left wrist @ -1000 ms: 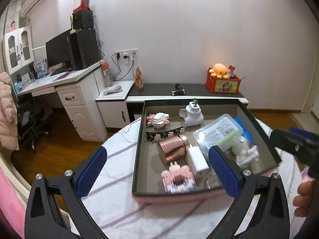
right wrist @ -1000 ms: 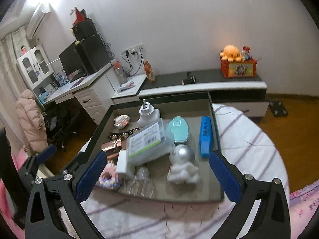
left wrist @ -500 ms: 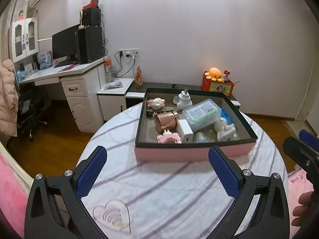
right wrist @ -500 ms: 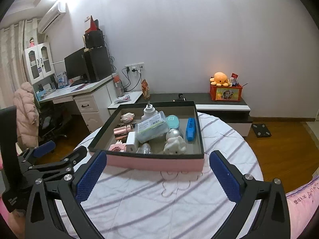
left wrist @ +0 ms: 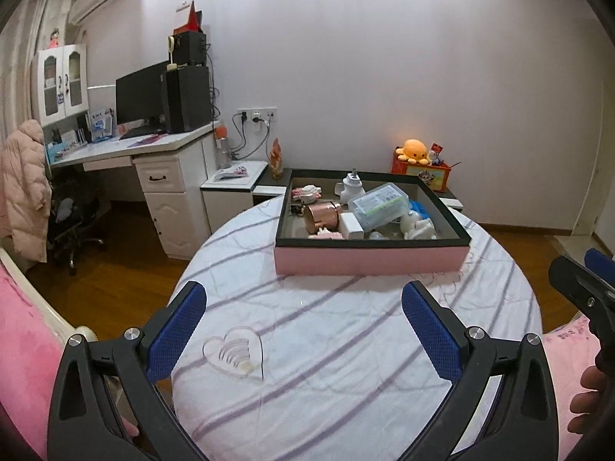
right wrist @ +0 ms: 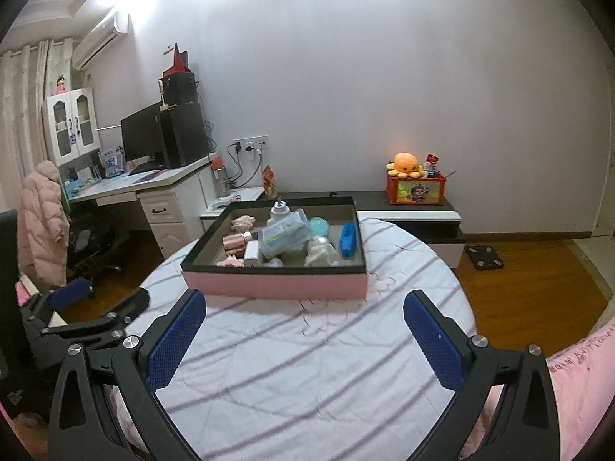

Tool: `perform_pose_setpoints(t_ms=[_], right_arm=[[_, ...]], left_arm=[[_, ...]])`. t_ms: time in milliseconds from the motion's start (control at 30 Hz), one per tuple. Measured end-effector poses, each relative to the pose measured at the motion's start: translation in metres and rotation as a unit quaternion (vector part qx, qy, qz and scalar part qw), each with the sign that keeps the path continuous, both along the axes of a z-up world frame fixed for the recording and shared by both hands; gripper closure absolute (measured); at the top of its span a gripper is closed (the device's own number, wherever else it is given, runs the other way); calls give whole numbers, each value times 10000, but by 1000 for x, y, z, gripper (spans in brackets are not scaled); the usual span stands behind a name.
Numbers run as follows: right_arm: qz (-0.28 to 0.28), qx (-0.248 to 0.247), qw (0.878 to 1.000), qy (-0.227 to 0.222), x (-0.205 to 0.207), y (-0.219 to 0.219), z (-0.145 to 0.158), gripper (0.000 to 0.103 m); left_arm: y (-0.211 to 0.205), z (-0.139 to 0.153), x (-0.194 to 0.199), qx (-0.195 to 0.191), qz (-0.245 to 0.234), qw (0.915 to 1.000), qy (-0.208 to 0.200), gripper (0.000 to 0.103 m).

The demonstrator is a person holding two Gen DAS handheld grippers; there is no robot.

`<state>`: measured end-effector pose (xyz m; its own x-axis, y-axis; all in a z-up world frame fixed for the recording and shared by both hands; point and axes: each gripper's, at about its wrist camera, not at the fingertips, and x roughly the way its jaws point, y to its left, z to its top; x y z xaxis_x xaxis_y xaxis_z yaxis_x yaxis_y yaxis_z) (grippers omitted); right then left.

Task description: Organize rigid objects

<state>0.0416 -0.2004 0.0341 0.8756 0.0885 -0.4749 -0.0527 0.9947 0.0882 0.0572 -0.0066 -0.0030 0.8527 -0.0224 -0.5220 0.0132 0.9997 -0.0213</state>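
Note:
A pink box with a black rim [left wrist: 369, 263] [right wrist: 275, 286] sits at the far side of the round table. It holds several small objects: a copper cup [left wrist: 321, 217], a clear plastic case [left wrist: 378, 203] [right wrist: 284, 232], white chargers, a white figure [right wrist: 321, 251], a blue bar [right wrist: 347, 240] and pink block toys. My left gripper [left wrist: 303, 326] is open and empty, well back from the box over the near tablecloth. My right gripper [right wrist: 303, 330] is open and empty, also short of the box. Each gripper shows at the edge of the other's view.
The round table has a white cloth with purple stripes [left wrist: 346, 345]. A clear heart-shaped piece [left wrist: 234, 353] lies on it near the left gripper. A desk with monitor [left wrist: 142, 96] stands far left, a low cabinet with an orange toy box [right wrist: 417, 188] behind, pink bedding [left wrist: 23, 326] at the sides.
Both grippers have pulled back and away from the box, which was right under them a second ago. The box now looks smaller and farther off. Both stay open.

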Motion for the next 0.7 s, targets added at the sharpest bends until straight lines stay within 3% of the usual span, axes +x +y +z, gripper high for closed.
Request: perform_pose_setpoints(t_ms=[267,533,700], right_arm=[[-165,7,9999,3,-34,-12,2,0],[-76,-28,9999,-118,-47,-4,12,0],[-129,15,9998,-130,-49,-6,13,0]], left_arm=[[5,5,-37,-155,-26,9999,13,0],[-6,25,-57,251,114,9991,-333,0],[0,30,-63,139,163,9990,-388,0]])
